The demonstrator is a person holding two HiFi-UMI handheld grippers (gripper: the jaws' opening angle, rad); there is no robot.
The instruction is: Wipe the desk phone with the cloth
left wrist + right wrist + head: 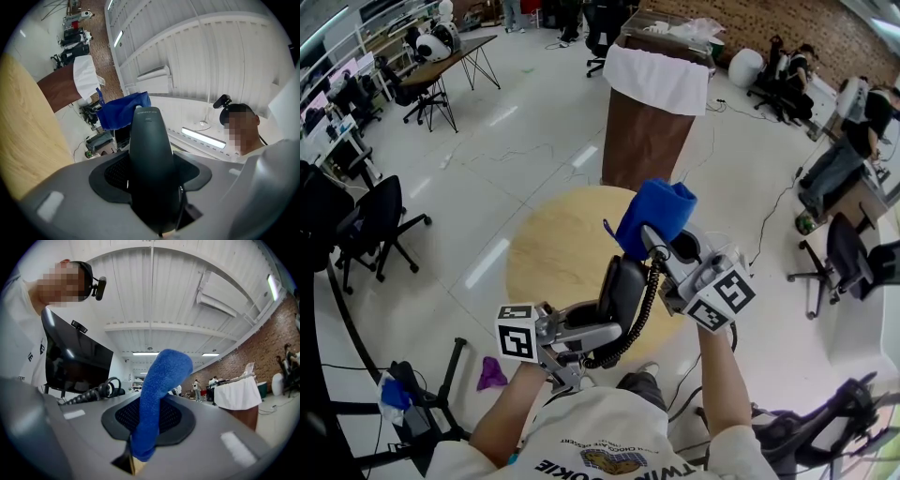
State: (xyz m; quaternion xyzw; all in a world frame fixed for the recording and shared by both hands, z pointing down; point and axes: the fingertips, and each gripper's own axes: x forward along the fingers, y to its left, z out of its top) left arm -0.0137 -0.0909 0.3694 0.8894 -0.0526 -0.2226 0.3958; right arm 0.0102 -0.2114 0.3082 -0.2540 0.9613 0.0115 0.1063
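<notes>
Bright, even white light falls from ceiling strips (149, 353); their glare streaks the glossy floor (487, 262); shadows are soft and faint; the dark handset (151, 159) carries a dull sheen; the cloth (159, 394) looks crisp; the head view bows at its edges; both tool views are round fisheyes with black corners.

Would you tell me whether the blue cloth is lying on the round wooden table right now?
No, the blue cloth is clamped in the right gripper, held up above the table.

Glossy white floor (534, 141), round wooden table (548, 258), black office chair (380, 220), brick wall (769, 19), ribbed white ceiling (154, 296)
</notes>
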